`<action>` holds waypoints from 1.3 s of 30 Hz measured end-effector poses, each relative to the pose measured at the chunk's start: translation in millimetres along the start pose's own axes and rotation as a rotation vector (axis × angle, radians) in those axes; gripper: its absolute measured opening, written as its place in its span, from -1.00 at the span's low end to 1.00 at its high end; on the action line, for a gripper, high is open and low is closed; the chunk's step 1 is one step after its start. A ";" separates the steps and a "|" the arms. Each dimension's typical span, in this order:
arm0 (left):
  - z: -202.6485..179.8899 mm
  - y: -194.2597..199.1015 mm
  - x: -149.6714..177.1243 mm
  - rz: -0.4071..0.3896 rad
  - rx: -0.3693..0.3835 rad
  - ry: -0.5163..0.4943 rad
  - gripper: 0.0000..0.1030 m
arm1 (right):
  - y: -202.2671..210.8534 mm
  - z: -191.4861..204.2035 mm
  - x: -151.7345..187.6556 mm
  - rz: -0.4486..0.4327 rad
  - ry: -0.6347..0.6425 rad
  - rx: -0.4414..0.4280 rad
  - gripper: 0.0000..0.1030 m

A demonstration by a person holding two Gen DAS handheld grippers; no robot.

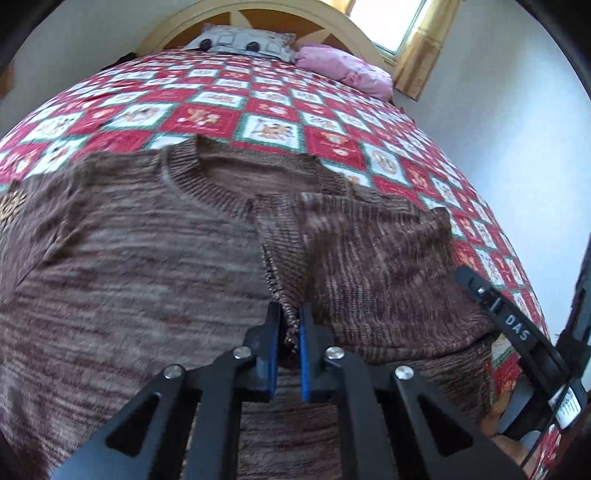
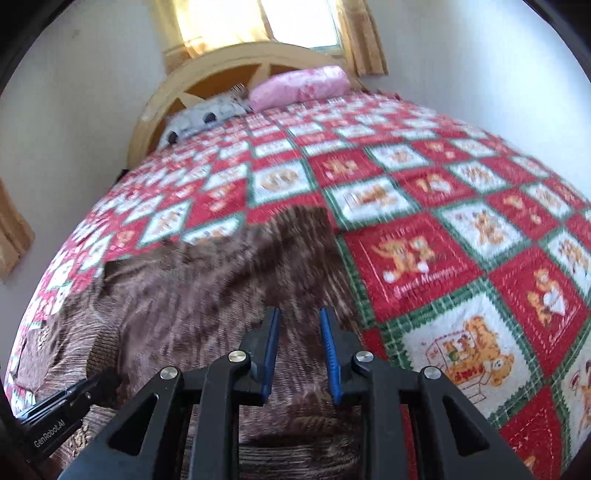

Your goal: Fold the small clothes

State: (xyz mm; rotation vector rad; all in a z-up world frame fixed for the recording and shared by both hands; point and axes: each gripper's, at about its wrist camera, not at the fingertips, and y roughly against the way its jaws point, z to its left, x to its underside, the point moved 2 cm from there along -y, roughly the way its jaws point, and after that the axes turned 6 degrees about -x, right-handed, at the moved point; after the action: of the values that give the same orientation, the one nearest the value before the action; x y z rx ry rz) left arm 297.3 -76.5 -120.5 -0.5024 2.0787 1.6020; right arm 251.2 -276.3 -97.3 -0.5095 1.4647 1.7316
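A brown knitted sweater lies front-up on the bed, neckline toward the headboard. Its right sleeve is folded across the body. My left gripper is shut on the ribbed cuff edge of that sleeve, low over the sweater's middle. My right gripper is partly open and empty, hovering over the sweater's right side; this view is blurred. The right gripper also shows in the left wrist view at the right edge. The left gripper's body shows in the right wrist view at the lower left.
The bed carries a red, white and green checked quilt. A pink pillow and a grey patterned pillow lie by the wooden headboard. A curtained window is behind it. White walls flank the bed.
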 end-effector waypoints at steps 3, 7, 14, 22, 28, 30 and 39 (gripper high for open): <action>3.5 -1.3 1.4 -0.005 -0.007 -0.005 -0.62 | -9.6 14.6 2.4 0.049 0.075 0.000 -0.51; 12.7 12.9 -0.1 -0.006 -0.020 -0.030 0.09 | -28.5 26.0 8.3 0.142 0.145 0.026 0.16; 140.4 81.2 -7.4 -0.220 -0.202 0.186 0.38 | -17.3 17.1 7.0 0.092 0.101 0.009 0.18; 318.6 113.1 -2.6 -0.299 -0.531 0.558 0.38 | -18.1 15.0 6.8 0.092 0.082 0.010 0.18; 361.7 86.0 -11.8 -0.242 -0.517 0.646 0.21 | -19.1 14.5 7.8 0.095 0.081 0.014 0.18; 369.4 72.8 -11.5 -0.220 -0.492 0.687 0.07 | -19.8 14.7 7.7 0.098 0.084 0.018 0.18; 376.1 71.8 -9.4 -0.230 -0.540 0.685 -0.74 | -22.1 15.0 7.8 0.103 0.088 0.025 0.18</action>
State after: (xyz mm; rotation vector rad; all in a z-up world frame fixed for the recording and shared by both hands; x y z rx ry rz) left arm 317.8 305.5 -137.5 -1.6023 1.8675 2.0291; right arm 266.4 -259.3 -113.3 -0.5110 1.5979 1.7879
